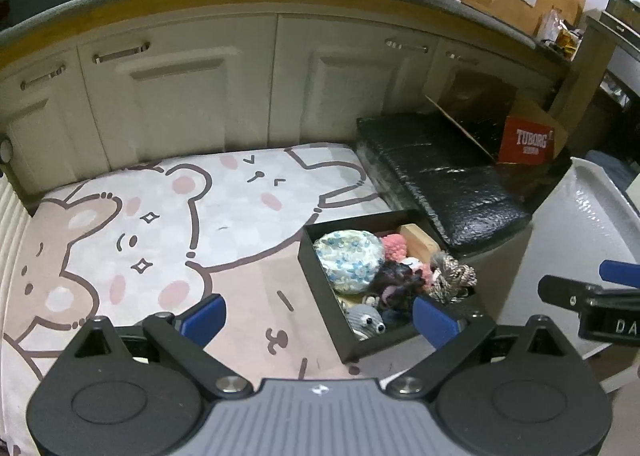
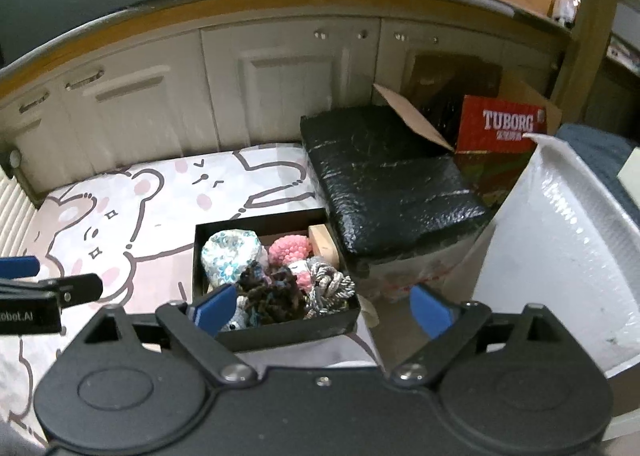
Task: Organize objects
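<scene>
A black open box (image 1: 320, 276) (image 2: 296, 326) sits on the bear-print mat (image 1: 160, 224) (image 2: 152, 196). It holds several soft things: a blue floral pouch (image 1: 350, 260) (image 2: 232, 252), a pink knitted ball (image 1: 396, 246) (image 2: 289, 250), a grey rope knot (image 1: 454, 276) (image 2: 330, 290), a dark yarn bundle (image 1: 396, 280) (image 2: 272, 296), a grey knitted mouse (image 1: 366, 320) and a wooden block (image 1: 420, 242) (image 2: 324, 244). My left gripper (image 1: 320, 320) is open and empty, near the box's left front. My right gripper (image 2: 322, 310) is open and empty above the box's front edge.
Cream cabinet doors (image 1: 180, 96) (image 2: 280, 88) run along the back. A black wrapped package (image 1: 440, 176) (image 2: 392, 184) lies right of the mat, with a red Tuborg carton (image 1: 528, 144) (image 2: 500, 124) behind it. A white bubble-wrap panel (image 1: 580, 224) (image 2: 560, 236) stands at the right.
</scene>
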